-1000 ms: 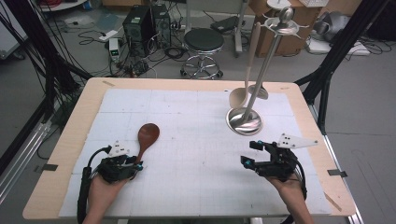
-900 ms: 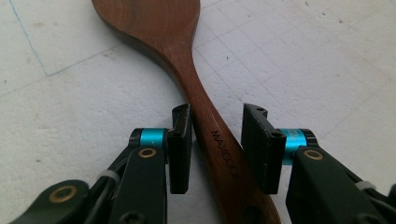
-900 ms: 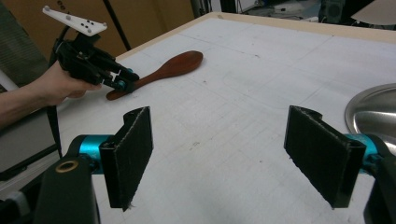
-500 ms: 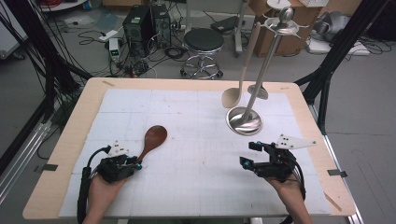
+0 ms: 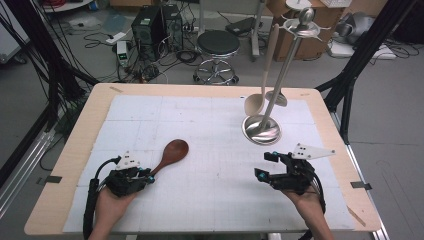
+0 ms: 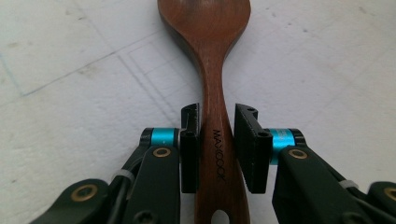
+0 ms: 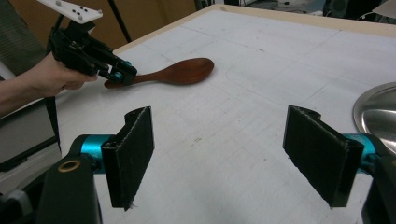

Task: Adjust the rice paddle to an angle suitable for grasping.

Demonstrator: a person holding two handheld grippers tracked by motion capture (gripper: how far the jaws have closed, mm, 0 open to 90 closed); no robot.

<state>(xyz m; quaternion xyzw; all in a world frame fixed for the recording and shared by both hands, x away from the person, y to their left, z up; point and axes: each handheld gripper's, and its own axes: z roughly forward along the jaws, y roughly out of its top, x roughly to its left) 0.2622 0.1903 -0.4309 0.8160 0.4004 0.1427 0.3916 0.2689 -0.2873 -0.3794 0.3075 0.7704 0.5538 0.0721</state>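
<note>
White gridded matting covers the wooden table (image 5: 70, 150), with cables, a stool (image 5: 216, 44) and black boxes on the floor beyond its far edge. At the near left, the left gripper (image 5: 146, 176) has just been closing its jaws on the handle of a brown spoon (image 5: 170, 154); in the left gripper view the pads sit against both sides of the handle, with the spoon (image 6: 212, 88) running straight ahead and its bowl lying on the mat past the tips. Bare mat lies on every side of the spoon. The right gripper (image 5: 261, 166), at the near right, has its jaws spread wide with nothing between them; in the right gripper view, open mat stretches ahead of its pads (image 7: 130, 156) to the spoon (image 7: 173, 72) and the left gripper (image 7: 116, 74) well off. Beyond the right gripper stands a steel rack (image 5: 272, 107) with a dish-shaped base (image 5: 261, 129), and a pale spoon (image 5: 256, 100) hangs from its top, bowl just above the base. Between the two grippers the mat is free, and each has some room to the near table edge.
</note>
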